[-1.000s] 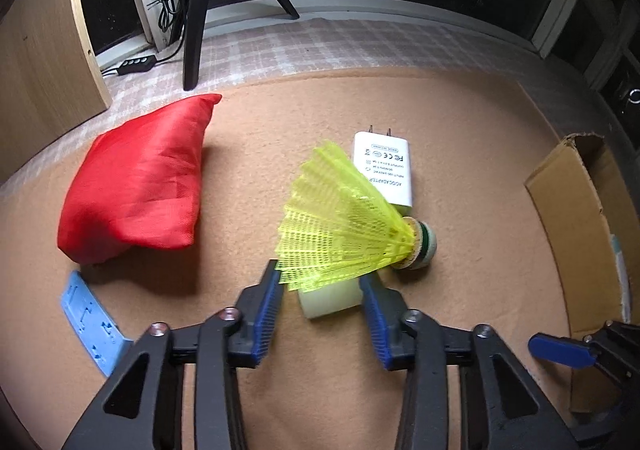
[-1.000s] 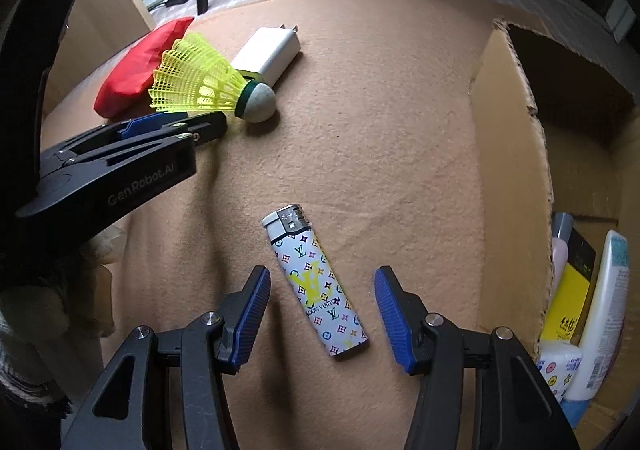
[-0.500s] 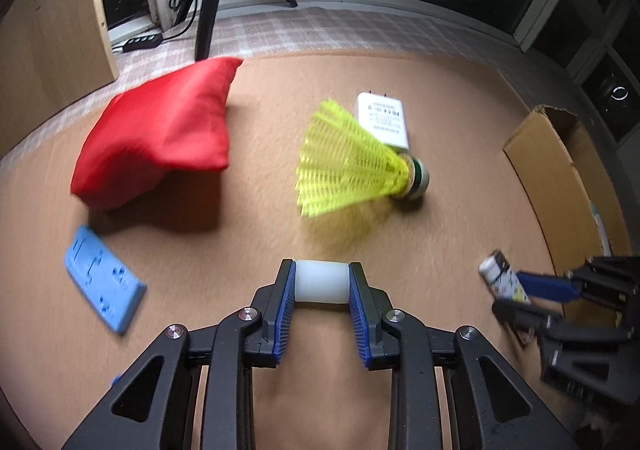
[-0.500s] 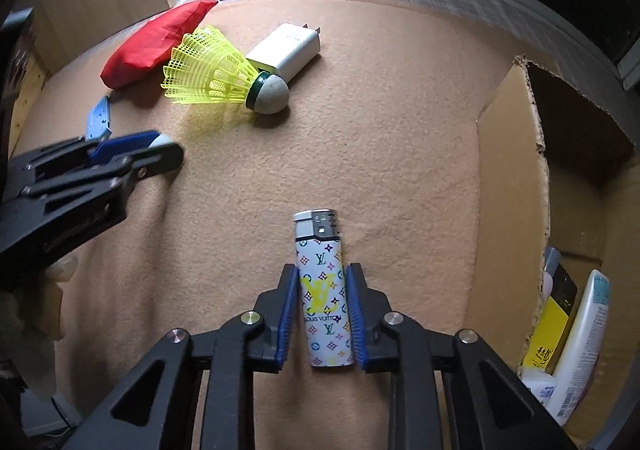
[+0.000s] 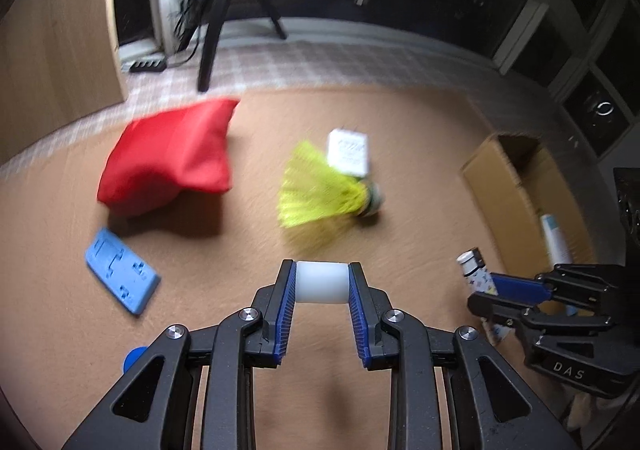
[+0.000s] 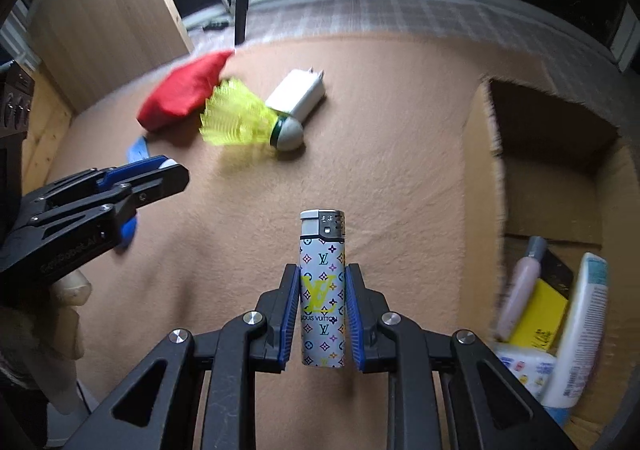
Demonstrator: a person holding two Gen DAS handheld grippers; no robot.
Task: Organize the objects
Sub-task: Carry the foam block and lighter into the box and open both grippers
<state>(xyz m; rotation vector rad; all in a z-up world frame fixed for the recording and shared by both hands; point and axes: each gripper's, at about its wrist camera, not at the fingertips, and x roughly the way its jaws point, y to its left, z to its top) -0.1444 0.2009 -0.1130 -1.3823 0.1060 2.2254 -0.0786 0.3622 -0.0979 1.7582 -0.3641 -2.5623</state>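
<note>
Both grips are made: the left gripper (image 5: 321, 288) is clamped on a smooth white plastic cylinder (image 5: 321, 282) at lower centre, the right gripper (image 6: 322, 304) on a glossy patterned lighter (image 6: 322, 286). Neither is yet in the cardboard box (image 6: 484, 186) at right, which already holds bottles. A red cloth bag (image 5: 172, 158), yellow mesh shuttlecock (image 5: 320, 190), white charger (image 5: 347, 152) and blue plastic piece (image 5: 120, 270) lie on the felt mat above.

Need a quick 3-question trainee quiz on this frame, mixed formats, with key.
1. True or false: the left gripper is shut on a white cylinder.
2. The right gripper holds: A) shuttlecock B) lighter C) charger
3. Fill in: the yellow shuttlecock lies between the red bag and the white ____.

Key: 1 true; 2 B, the lighter; 3 charger.
</note>
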